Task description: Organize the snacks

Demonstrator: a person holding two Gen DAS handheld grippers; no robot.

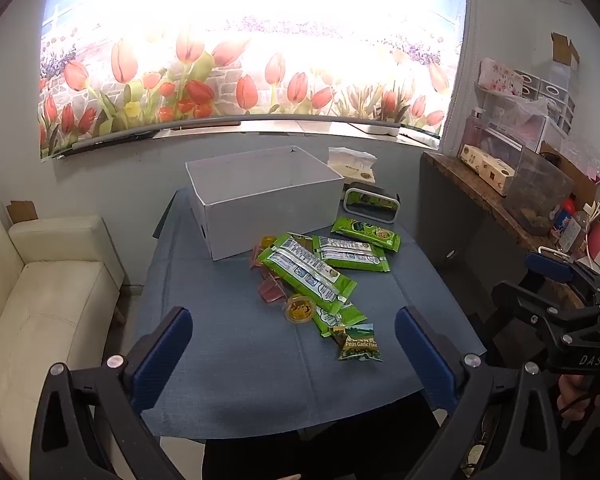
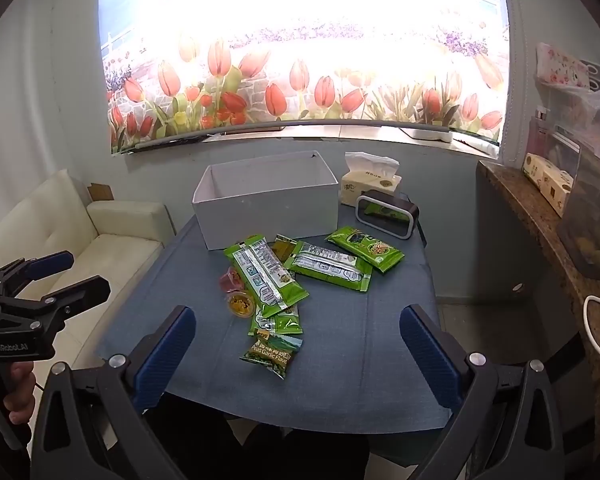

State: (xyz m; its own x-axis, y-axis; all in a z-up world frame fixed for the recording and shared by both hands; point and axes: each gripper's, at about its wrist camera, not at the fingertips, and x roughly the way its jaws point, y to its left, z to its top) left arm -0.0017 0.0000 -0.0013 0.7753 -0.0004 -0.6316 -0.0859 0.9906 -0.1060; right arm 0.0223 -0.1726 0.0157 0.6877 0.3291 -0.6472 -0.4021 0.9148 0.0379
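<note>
Table cover (image 1: pixel 228 344): matt blue cloth, creased; white box (image 1: pixel 260 208): matt card; green snack packets (image 1: pixel 312 276): glossy foil-like film; jelly cup (image 1: pixel 299 307): clear glossy plastic; sofa (image 1: pixel 48 300): smooth cream leather-look; gripper pads (image 1: pixel 162 354): ribbed blue.

Both grippers are built of black plastic frames with triangular cut-outs, joined by round silver screws. Each finger of the left gripper (image 1: pixel 294 344) and the right gripper (image 2: pixel 298 344) is faced with a ribbed blue pad. White lettering is printed on the frames, seen beside the blue table (image 2: pixel 340 380).
</note>
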